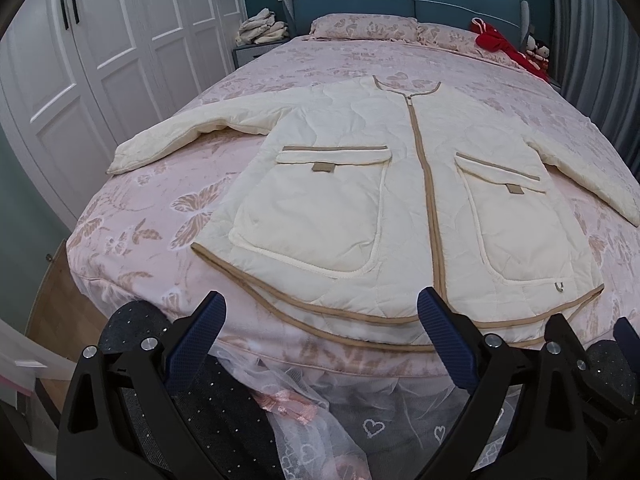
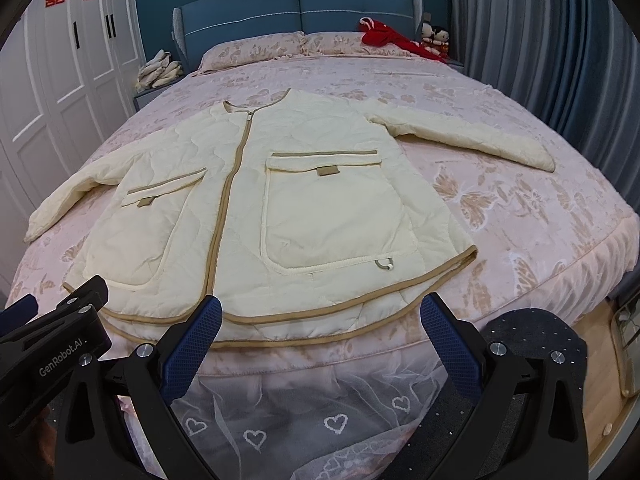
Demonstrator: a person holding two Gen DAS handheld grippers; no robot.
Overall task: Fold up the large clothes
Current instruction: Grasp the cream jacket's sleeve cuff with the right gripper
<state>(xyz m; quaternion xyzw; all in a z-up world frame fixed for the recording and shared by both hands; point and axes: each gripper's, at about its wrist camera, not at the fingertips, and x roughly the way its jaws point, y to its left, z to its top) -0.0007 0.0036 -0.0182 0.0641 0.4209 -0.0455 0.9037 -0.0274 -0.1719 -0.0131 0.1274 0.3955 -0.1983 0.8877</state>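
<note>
Nearest us, our left hand-held gripper [image 1: 322, 316] and right hand-held gripper [image 2: 320, 318] hang released, jaws spread wide and empty, just short of the bed [image 1: 132, 216] edge. Beyond them the jacket [image 1: 360, 200] lies flat on the bed, zipped, hem near, collar far, sleeves spread left and right. Farthest, we see pillows [image 2: 256, 50] against the headboard [image 2: 296, 4].
</note>
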